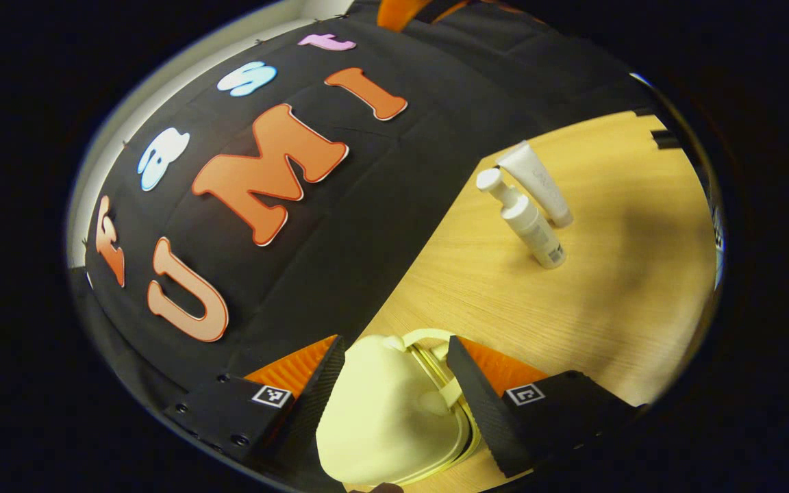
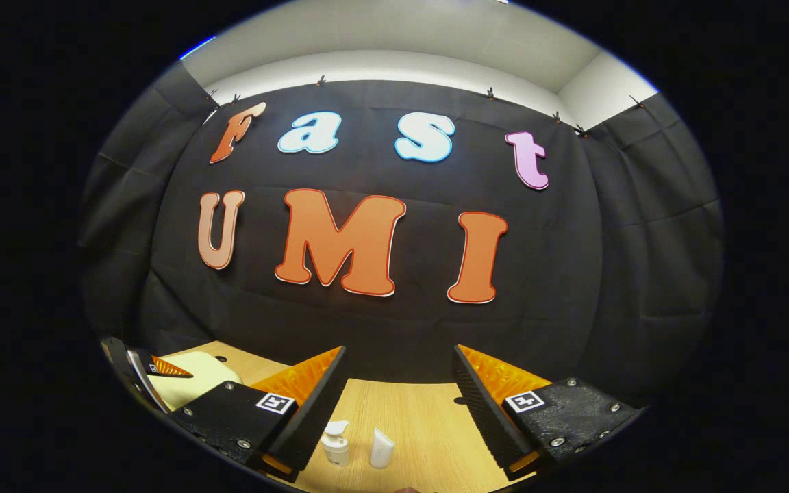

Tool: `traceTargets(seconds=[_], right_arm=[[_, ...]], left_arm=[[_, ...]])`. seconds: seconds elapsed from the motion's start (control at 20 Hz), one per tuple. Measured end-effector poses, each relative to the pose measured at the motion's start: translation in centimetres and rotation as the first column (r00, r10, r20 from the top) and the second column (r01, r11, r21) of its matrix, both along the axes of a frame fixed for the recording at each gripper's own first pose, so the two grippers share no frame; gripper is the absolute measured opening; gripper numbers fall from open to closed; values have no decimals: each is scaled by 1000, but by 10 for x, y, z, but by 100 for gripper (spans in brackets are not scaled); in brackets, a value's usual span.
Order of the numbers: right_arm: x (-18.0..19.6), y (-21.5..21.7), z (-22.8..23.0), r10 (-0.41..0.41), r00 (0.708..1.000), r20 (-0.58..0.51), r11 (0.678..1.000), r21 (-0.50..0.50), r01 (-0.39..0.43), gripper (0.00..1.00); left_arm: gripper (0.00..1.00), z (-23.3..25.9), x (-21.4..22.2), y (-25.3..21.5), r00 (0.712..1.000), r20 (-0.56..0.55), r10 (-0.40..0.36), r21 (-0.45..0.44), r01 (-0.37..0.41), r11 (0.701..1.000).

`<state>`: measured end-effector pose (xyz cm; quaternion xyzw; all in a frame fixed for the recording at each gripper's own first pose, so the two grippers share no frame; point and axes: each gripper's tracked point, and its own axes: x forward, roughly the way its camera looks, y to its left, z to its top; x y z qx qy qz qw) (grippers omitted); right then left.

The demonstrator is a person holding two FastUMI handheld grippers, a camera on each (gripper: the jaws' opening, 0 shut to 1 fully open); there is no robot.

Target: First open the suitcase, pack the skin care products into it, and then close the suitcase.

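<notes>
Straddling a pale yellow suitcase in the left gripper view, the left gripper has its jaws spread wide, one ribbed black finger on each side of the shell; whether either pad actually presses on it I cannot tell. The suitcase lies on the wooden bench, its lid seemingly down, with a strap or handle loop curving over its far edge. Farther along the bench stand a white pump bottle and, just behind it, a white tube, the two close together. In the right gripper view, the right gripper hangs above the bench with jaws wide and nothing between them; below it the pump bottle and tube stand side by side. At that view's lower left the suitcase shows beside part of the left gripper.
</notes>
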<state>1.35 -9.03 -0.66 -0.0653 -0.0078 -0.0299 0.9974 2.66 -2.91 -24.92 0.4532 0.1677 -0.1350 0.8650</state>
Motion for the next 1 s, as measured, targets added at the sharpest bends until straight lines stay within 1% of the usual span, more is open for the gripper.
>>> traceTargets(seconds=[0.1, 0.25, 0.3, 0.35, 0.45, 0.55, 0.6, 0.65, 0.7, 0.75, 0.8, 0.9, 0.95, 1.0], right_arm=[[-1, -4, -1, -10, 1000, -3, 1000, -9, 10, 96], [-3, -9, -3, -21, 1000, -8, 1000, -8, 21, 96], [-5, -12, -3, -24, 1000, -7, 1000, -5, 24, 96], [-6, -12, -1, -23, 1000, -3, 1000, -1, 23, 96], [-7, -17, 1, -34, 999, 7, 999, -1, 34, 96], [-8, -20, -3, -38, 999, 1, 999, 4, 38, 96], [-8, -20, -5, -40, 999, -6, 999, 6, 40, 96], [-8, -20, -7, -40, 999, -11, 999, 11, 40, 96], [-9, -20, -7, -36, 999, -15, 999, 20, 36, 96], [-10, -20, -5, -38, 999, -10, 999, 22, 38, 96], [-11, -22, -4, -39, 999, -5, 999, 16, 39, 96], [-13, -26, -6, -43, 999, -4, 999, 2, 43, 96], [-14, -27, -8, -44, 999, -12, 999, -1, 44, 96], [-14, -29, -9, -47, 999, -15, 999, -1, 47, 96]], left_arm=[[98, -21, 2, 4, 999, -35, -11, 54, 13, 998], [98, -42, 2, 10, 997, -77, -25, 108, 33, 994], [98, -52, 2, 11, 995, -98, -27, 143, 41, 989], [98, -62, 2, 18, 994, -105, -22, 195, 42, 980], [98, -73, 2, 27, 995, -98, -29, 298, 57, 953], [98, -73, 4, 24, 995, -68, -74, 387, 95, 917], [97, -74, 5, 21, 995, -43, -94, 425, 103, 899], [94, -82, 4, 20, 992, -39, -118, 461, 122, 879], [93, -87, 4, 16, 989, -32, -147, 493, 144, 858], [93, -93, 5, 14, 987, -37, -154, 512, 151, 846], [88, -99, 7, 14, 988, -44, -150, 517, 151, 842], [87, -105, 12, 16, 988, -54, -147, 520, 153, 840], [83, -107, 12, 16, 988, -61, -141, 522, 152, 839], [76, -110, 11, 17, 988, -68, -138, 526, 153, 836]])
